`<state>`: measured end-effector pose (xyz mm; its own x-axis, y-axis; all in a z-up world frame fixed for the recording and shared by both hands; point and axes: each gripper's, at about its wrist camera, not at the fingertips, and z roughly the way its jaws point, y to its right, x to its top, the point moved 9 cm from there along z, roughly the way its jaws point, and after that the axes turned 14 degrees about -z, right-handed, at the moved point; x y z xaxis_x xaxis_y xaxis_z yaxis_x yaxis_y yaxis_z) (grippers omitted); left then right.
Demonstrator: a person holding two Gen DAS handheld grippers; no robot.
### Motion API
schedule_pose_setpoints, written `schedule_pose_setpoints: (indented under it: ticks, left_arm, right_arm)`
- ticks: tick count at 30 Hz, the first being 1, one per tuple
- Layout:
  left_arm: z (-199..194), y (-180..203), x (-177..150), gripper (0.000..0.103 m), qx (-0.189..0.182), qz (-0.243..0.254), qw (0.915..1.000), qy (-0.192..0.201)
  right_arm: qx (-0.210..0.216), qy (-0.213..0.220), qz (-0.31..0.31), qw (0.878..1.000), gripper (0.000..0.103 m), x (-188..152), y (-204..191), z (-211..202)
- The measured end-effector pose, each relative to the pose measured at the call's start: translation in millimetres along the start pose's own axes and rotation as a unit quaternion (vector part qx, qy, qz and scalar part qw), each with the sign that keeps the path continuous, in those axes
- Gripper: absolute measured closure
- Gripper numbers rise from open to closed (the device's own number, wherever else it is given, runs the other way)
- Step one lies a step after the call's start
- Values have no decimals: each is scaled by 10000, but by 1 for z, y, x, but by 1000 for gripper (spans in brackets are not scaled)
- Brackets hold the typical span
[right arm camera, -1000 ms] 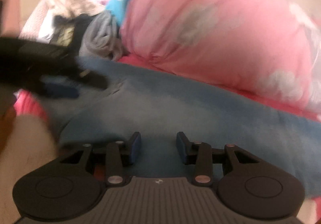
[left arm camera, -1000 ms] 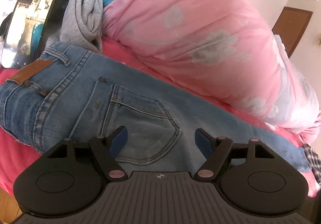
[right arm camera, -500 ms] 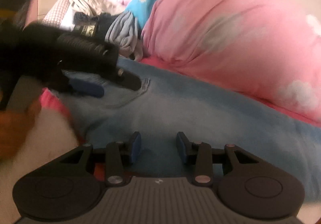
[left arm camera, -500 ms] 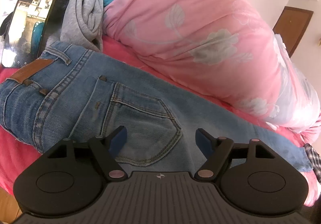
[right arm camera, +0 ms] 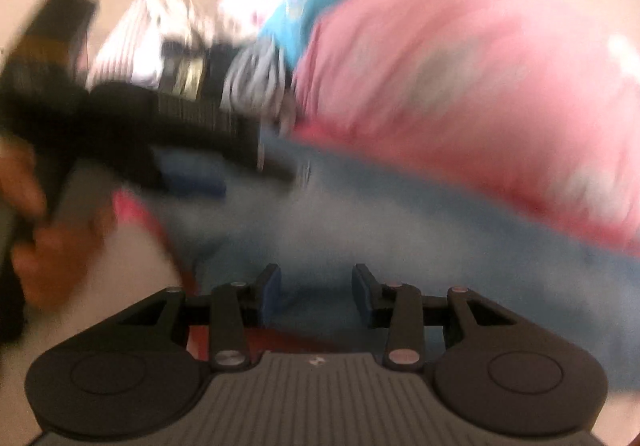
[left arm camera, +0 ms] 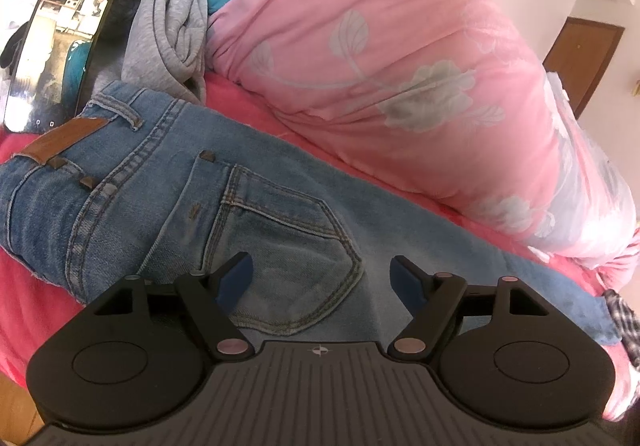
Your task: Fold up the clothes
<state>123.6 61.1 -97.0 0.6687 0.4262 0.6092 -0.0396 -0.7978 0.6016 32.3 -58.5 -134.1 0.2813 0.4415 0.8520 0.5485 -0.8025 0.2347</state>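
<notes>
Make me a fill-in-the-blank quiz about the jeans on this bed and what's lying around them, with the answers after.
1. The blue denim jeans lie with a stitched back ____ facing up.
2. The left tongs hover open over the ____.
3. The black smartphone beside the rolled grey garment has its screen ____.
4. Behind the jeans bulges a floral quilt coloured ____.

Answers: pocket; jeans; on; pink

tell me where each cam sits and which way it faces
Left wrist: on the left gripper, angled down at the jeans, its open fingers over the back pocket; phone beyond.
Right wrist: on the right gripper, blurred, low over the jeans; a hand holds the left gripper at left.
Shared: jeans, pink duvet, grey garment.
</notes>
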Motion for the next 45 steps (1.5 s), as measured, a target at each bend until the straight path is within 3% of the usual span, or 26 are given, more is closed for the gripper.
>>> schedule_pose_setpoints:
  ticks: [5, 7, 10, 16, 21, 27, 45]
  left_arm:
    - [-17, 10, 1, 27, -87, 260, 9990, 343]
    - [-28, 25, -2, 26, -163, 635, 9961, 592]
    - [-29, 53, -12, 22, -441, 1081, 9912, 626]
    - [4, 93, -40, 22, -709, 1471, 9865, 126]
    - [31, 97, -63, 22, -648, 1548, 9855, -268]
    - [37, 90, -77, 22, -511, 1864, 9807, -295]
    - [38, 90, -80, 18, -548, 2029, 9773, -254]
  right_arm:
    - [175, -48, 38, 9998, 62, -10, 1, -29]
    - [-10, 84, 106, 9999, 61, -5, 16, -43]
    - [-438, 248, 259, 9984, 61, 0, 49, -56]
    - [-1413, 8, 640, 9879, 61, -20, 116, -53]
    - [-1829, -240, 737, 9801, 61, -46, 142, -55]
    - [-1855, -403, 764, 9788, 61, -76, 144, -55]
    - [-1870, -332, 1002, 9767, 61, -81, 146, -56]
